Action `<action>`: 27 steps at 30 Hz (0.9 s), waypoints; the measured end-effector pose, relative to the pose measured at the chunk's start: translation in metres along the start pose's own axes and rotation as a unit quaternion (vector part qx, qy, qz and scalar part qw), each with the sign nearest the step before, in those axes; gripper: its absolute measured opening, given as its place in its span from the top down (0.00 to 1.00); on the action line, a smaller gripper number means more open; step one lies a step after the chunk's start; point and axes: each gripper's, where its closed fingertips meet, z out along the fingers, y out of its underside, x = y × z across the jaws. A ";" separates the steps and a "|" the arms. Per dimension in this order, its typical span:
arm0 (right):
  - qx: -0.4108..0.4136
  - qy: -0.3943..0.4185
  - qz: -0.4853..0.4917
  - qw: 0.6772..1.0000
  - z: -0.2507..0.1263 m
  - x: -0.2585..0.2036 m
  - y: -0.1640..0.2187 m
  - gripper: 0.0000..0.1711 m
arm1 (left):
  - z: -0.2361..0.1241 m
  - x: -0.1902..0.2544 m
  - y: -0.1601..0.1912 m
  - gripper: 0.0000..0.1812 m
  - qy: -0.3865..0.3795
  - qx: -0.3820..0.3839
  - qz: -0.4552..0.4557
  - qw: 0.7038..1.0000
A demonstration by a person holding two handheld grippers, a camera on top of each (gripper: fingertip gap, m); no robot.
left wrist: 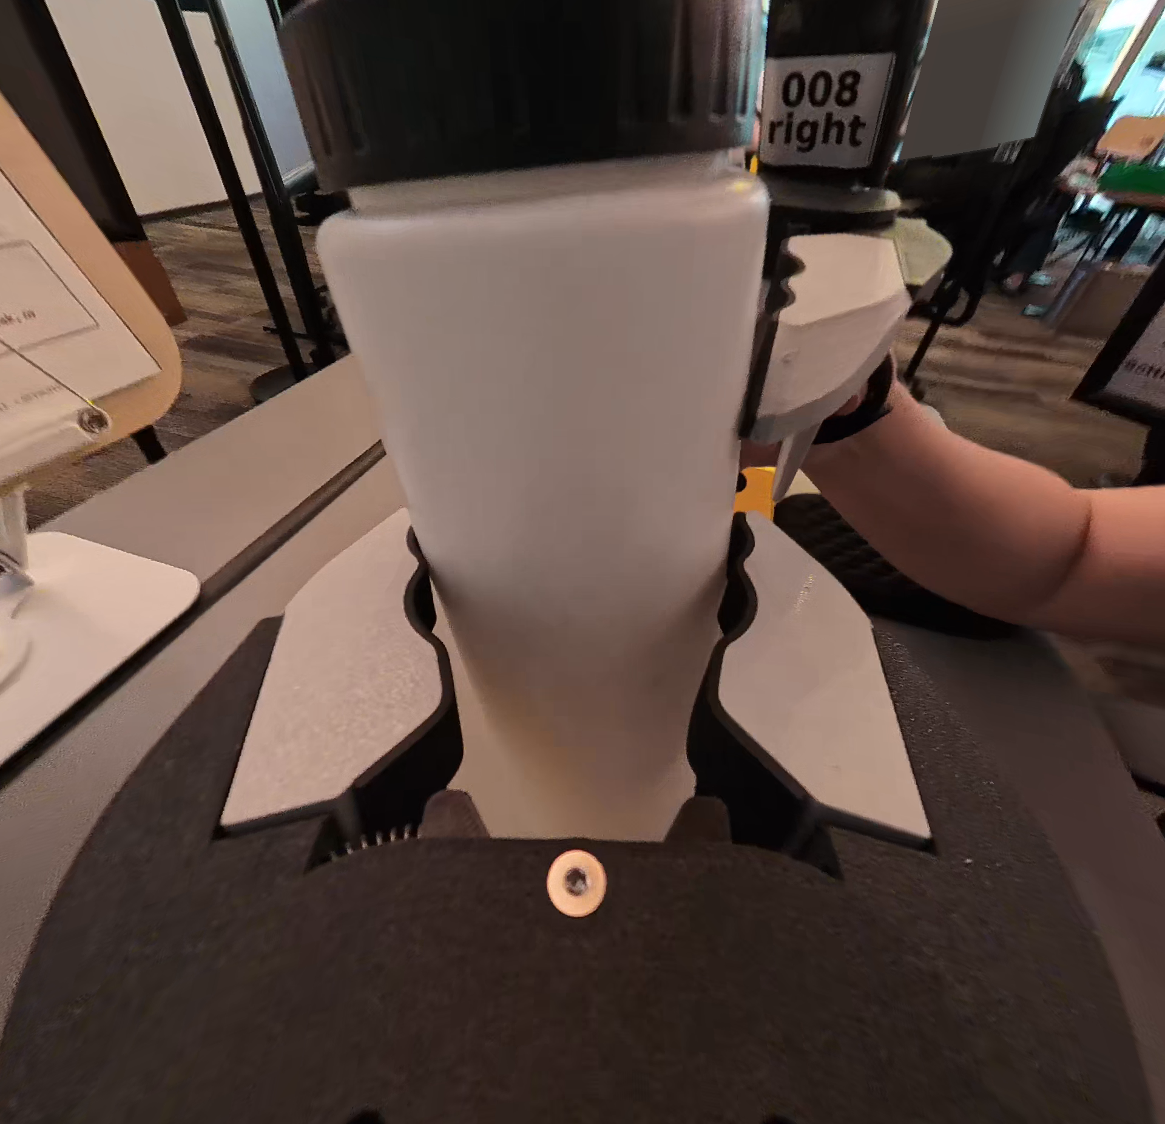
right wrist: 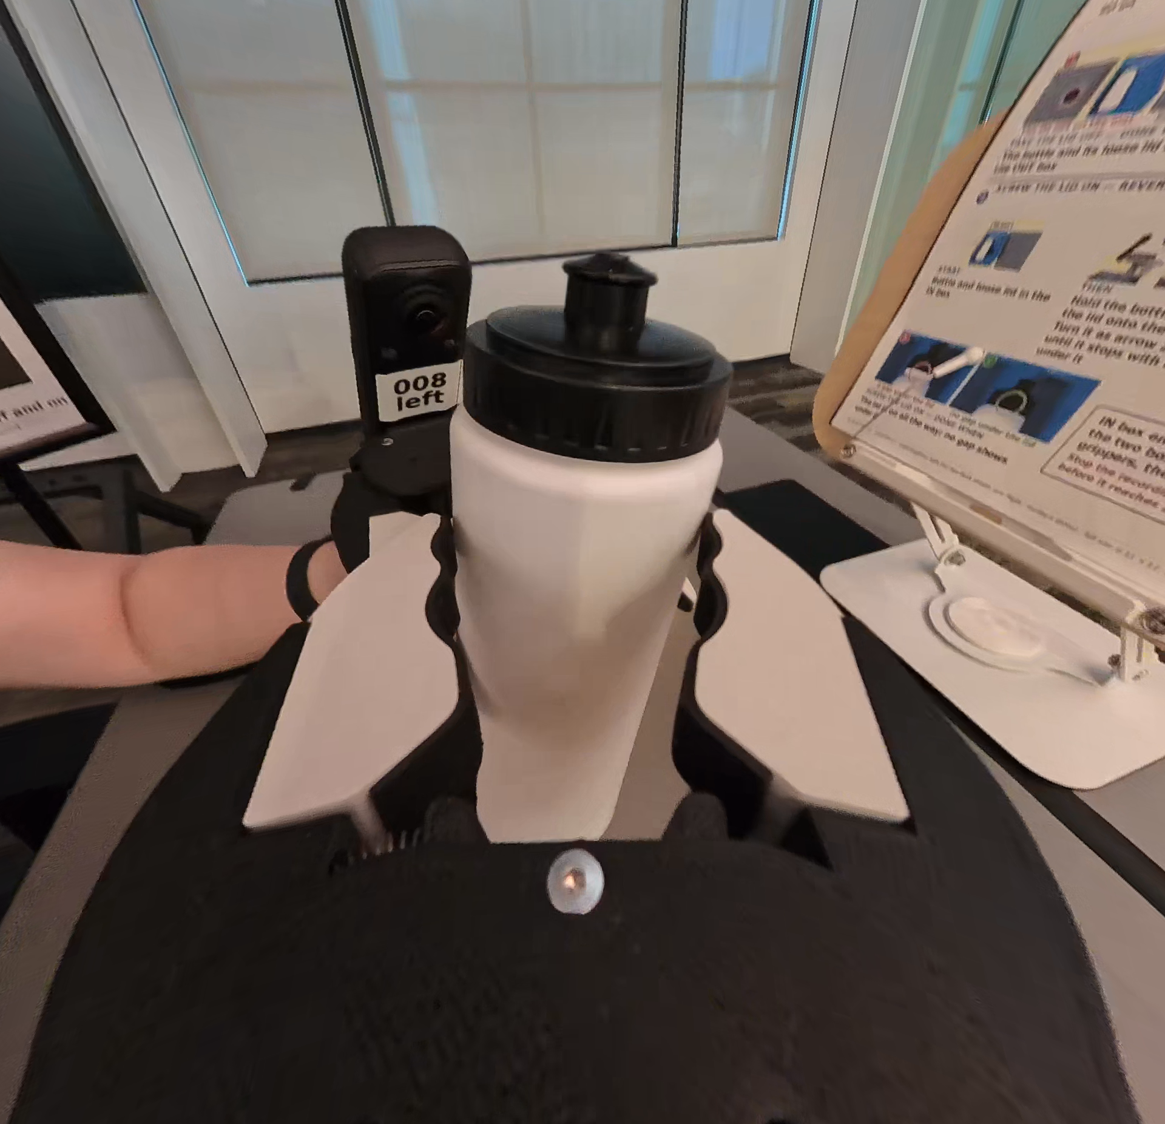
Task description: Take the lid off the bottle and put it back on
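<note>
A white bottle (left wrist: 555,400) with a black screw lid (left wrist: 517,72) on it stands upright between my left gripper's (left wrist: 577,532) fingers, whose pads press on both of its sides. In the right wrist view the same bottle (right wrist: 580,526) with its lid (right wrist: 592,381) and spout sits between my right gripper's (right wrist: 577,526) fingertips, which close on its body below the lid. The right gripper (left wrist: 819,337) shows at the bottle's right side in the left wrist view. The left gripper (right wrist: 403,463) shows behind the bottle in the right wrist view.
An instruction board on a white stand (right wrist: 1008,274) is at the right in the right wrist view and at the left in the left wrist view (left wrist: 63,337). A black mat (left wrist: 851,564) lies on the grey table (left wrist: 252,495). A person's forearm (left wrist: 977,526) reaches in. Some 5 cm of space lies between my two pairs of fingers.
</note>
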 end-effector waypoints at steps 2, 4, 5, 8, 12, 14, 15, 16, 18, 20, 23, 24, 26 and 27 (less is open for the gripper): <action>-0.020 0.003 -0.006 1.000 0.003 0.005 0.013 0.56 | 0.002 -0.005 0.003 0.51 0.007 0.030 -0.025 0.999; -0.043 0.002 -0.020 0.999 0.008 0.008 0.027 0.56 | -0.001 -0.009 0.003 0.50 0.008 0.073 -0.041 0.996; -0.045 0.001 -0.022 0.999 0.011 0.008 0.031 0.56 | -0.003 -0.012 0.003 0.50 0.002 0.090 -0.035 0.995; -0.036 -0.015 -0.025 0.999 0.020 0.003 0.040 0.57 | -0.003 -0.017 0.014 0.47 -0.004 0.074 -0.006 0.997; -0.036 -0.014 -0.020 0.999 0.023 0.008 0.049 0.57 | 0.001 -0.023 0.029 0.49 -0.010 0.036 -0.002 0.999; -0.025 -0.001 -0.002 1.000 0.021 0.013 0.043 0.56 | 0.003 -0.025 0.032 0.49 -0.021 0.024 0.012 0.999; -0.012 0.014 0.000 1.000 0.018 0.016 0.036 0.53 | 0.004 -0.025 0.033 0.49 -0.028 0.018 0.025 0.999; -0.003 0.028 -0.007 1.000 0.015 0.017 0.028 0.50 | 0.005 -0.025 0.035 0.49 -0.035 0.009 0.038 0.999; -0.009 0.065 -0.039 0.997 0.010 0.019 0.018 0.50 | 0.008 -0.024 0.037 0.50 -0.047 -0.006 0.061 0.997; -0.037 0.092 -0.066 0.993 0.009 0.019 0.017 0.50 | 0.011 -0.020 0.038 0.50 -0.054 -0.012 0.085 0.995; -0.088 0.116 -0.049 0.988 0.013 0.021 0.029 0.49 | 0.013 -0.015 0.035 0.50 -0.057 0.007 0.094 0.994; -0.095 0.117 -0.034 0.988 0.014 0.021 0.031 0.49 | 0.013 -0.014 0.034 0.50 -0.055 0.011 0.094 0.994; -0.100 0.111 -0.017 0.989 0.015 0.019 0.034 0.50 | 0.013 -0.014 0.034 0.50 -0.058 0.017 0.101 0.993; -0.105 0.105 -0.014 0.989 0.015 0.017 0.034 0.52 | 0.012 -0.015 0.034 0.50 -0.063 0.021 0.105 0.992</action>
